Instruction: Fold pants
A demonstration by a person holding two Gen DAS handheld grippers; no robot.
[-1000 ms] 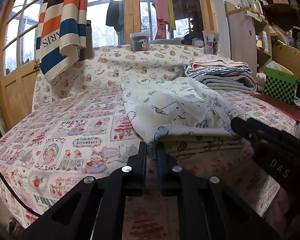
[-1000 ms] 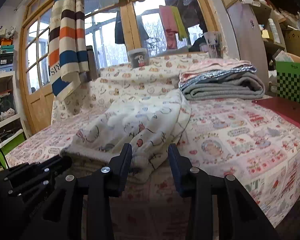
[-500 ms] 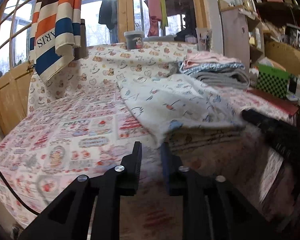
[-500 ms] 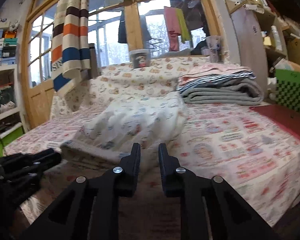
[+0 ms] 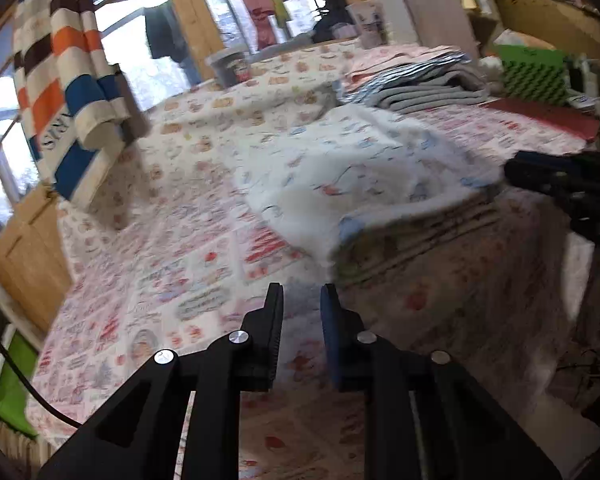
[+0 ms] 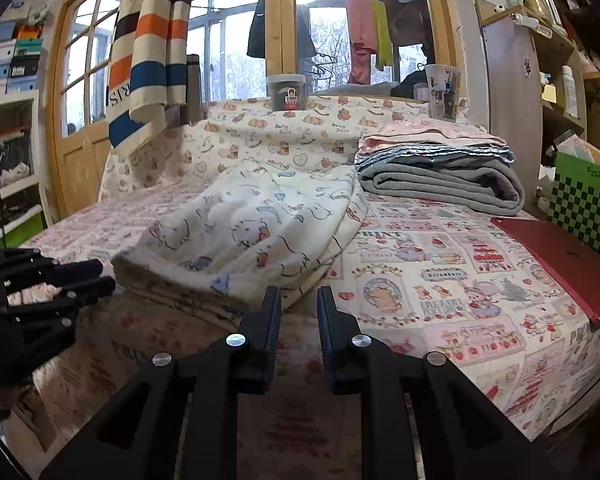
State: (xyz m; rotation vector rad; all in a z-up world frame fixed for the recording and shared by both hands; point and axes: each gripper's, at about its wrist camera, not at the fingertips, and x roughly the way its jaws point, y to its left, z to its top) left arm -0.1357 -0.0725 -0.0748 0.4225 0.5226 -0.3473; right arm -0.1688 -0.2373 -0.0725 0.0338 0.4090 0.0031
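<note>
The pants (image 6: 252, 224), white fleece with small cartoon prints, lie folded on the patterned tablecloth (image 6: 440, 280), their stacked waist edges towards me. In the left wrist view the pants (image 5: 360, 172) are blurred, and their near corner lies just beyond my left gripper (image 5: 302, 300). Its jaws stand a narrow gap apart with only tablecloth showing between them. My right gripper (image 6: 298, 300) is also narrowly open, its tips at the pants' near right corner without pinching it. The left gripper (image 6: 106, 276) shows beside the pants' left edge, and the right gripper (image 5: 514, 170) beside their right edge.
A stack of folded clothes (image 6: 440, 176) sits behind the pants at the right. A red flat case (image 6: 560, 260) and a green chequered box (image 6: 584, 200) line the right edge. At the back hang a striped towel (image 6: 148, 60), with a jar (image 6: 287, 92) and a cup (image 6: 442, 88).
My left jaws, pinched at the pants' near corner a second ago, have parted slightly and the wrist has rolled. My right jaws narrowed from a wide gap and drew back off the fold.
</note>
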